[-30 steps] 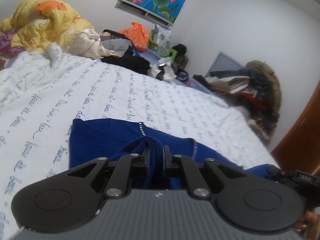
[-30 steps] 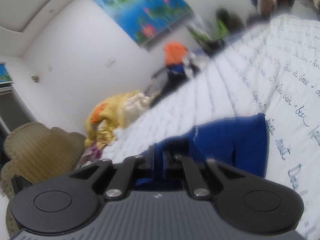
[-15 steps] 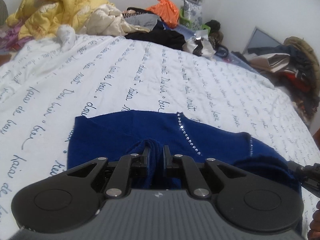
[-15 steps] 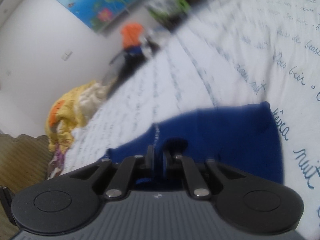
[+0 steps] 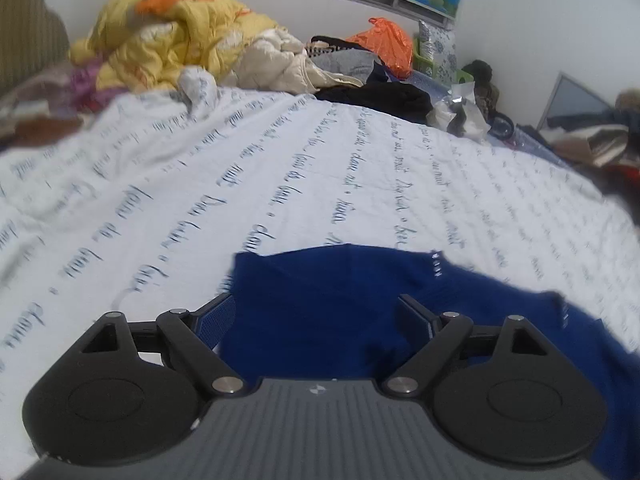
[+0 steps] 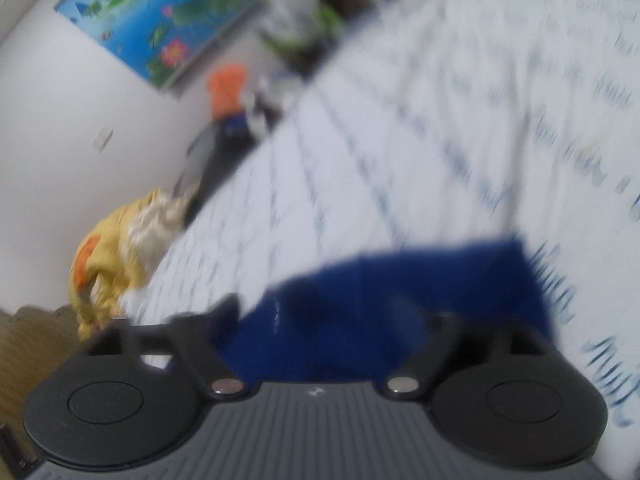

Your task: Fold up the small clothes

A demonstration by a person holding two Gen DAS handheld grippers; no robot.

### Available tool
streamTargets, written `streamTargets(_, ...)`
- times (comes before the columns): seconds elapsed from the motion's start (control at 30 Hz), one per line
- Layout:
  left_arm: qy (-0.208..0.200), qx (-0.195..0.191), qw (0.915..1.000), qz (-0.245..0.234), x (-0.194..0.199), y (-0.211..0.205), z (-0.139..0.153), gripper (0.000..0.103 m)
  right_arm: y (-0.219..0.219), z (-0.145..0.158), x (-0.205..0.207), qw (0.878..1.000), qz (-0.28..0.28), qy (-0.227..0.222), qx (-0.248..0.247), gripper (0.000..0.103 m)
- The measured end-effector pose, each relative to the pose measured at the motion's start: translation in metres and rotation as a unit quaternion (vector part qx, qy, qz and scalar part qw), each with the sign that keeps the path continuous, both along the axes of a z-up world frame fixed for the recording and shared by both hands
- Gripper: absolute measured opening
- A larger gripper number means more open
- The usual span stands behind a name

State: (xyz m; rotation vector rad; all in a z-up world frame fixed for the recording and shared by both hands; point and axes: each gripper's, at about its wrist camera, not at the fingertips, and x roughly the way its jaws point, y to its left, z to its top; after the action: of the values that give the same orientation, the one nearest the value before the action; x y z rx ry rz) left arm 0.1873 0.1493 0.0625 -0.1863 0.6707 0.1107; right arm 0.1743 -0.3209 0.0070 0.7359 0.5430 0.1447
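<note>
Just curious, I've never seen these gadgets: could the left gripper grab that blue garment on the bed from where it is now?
Probably yes. The left gripper is open, its fingers either side of the blue garment lying on the bedsheet, with nothing between them.

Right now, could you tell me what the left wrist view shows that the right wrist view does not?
Only the left wrist view shows the black garment and the laptop, plus the left gripper, open. Only the right wrist view shows the wall switch and the right gripper, open, though blurred. Both share the blue garment lying on the white script bedsheet, the yellow quilt and the lotus picture.
</note>
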Motion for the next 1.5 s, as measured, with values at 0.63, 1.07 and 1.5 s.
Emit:
streamTargets(0.63, 0.019, 0.313, 0.9494, 0.013, 0.024, -0.057, -0.032, 0.1, 0.061, 0.001, -0.019, 0.964, 0.102, 0.01, -0.244, 0.085)
streamTargets(1.07, -0.004, 0.067, 0.9957, -0.065, -0.062, 0.025, 0.0, 0.098, 0.019, 0.007, -0.106, 0.964, 0.076, -0.013, -0.254, 0.086)
streamTargets(1.5, -0.001, -0.008, 0.9849, -0.173, -0.134, 0.044, -0.049, 0.059, 0.027, -0.012, -0.179, 0.958, 0.149, -0.031, -0.242, 0.06)
